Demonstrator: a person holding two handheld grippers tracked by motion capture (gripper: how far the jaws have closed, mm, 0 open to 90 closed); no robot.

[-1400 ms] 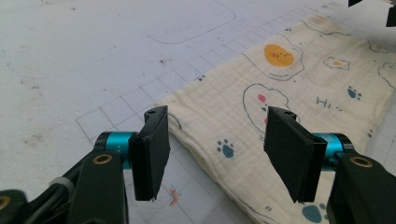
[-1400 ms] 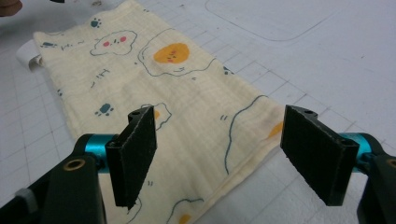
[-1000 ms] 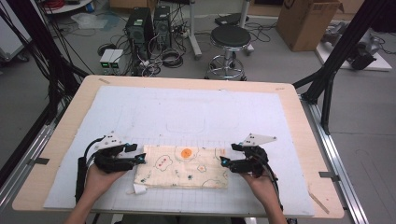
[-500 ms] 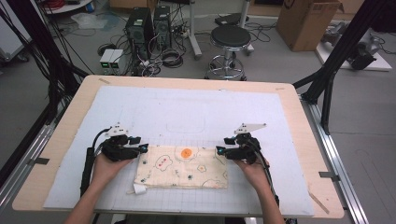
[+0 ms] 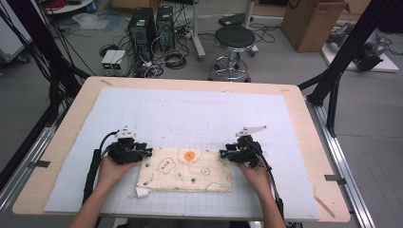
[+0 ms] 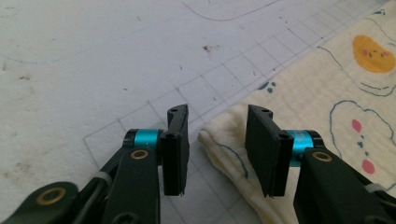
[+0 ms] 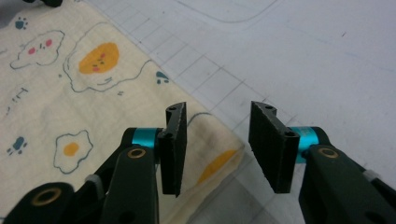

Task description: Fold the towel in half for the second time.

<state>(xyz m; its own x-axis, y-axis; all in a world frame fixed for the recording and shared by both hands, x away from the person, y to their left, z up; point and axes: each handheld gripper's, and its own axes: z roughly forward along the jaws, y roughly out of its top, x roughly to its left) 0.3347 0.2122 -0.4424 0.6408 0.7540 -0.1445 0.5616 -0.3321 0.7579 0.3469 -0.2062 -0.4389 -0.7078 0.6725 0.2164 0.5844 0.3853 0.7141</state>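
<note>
A folded cream cloth (image 5: 185,175) printed with fried eggs and small clouds lies flat on the white gridded mat (image 5: 190,118) near the table's front edge. My left gripper (image 5: 146,153) is at the cloth's far left corner, open, and that corner (image 6: 219,140) sits between its jaws. At the far right corner my right gripper (image 5: 223,154) stands open too, the corner (image 7: 219,156) lying between its jaws. In the left gripper view the left gripper (image 6: 217,147) has a wide gap; the right gripper (image 7: 217,149) looks the same.
A white tag (image 5: 141,193) sticks out at the cloth's near left corner. The wooden table (image 5: 309,142) borders the mat. A stool (image 5: 234,40), computer towers (image 5: 142,28) and cables stand on the floor beyond the far edge.
Both grippers have moved away from me, from the cloth's side edges up to its two far corners. The cloth has stayed flat.
</note>
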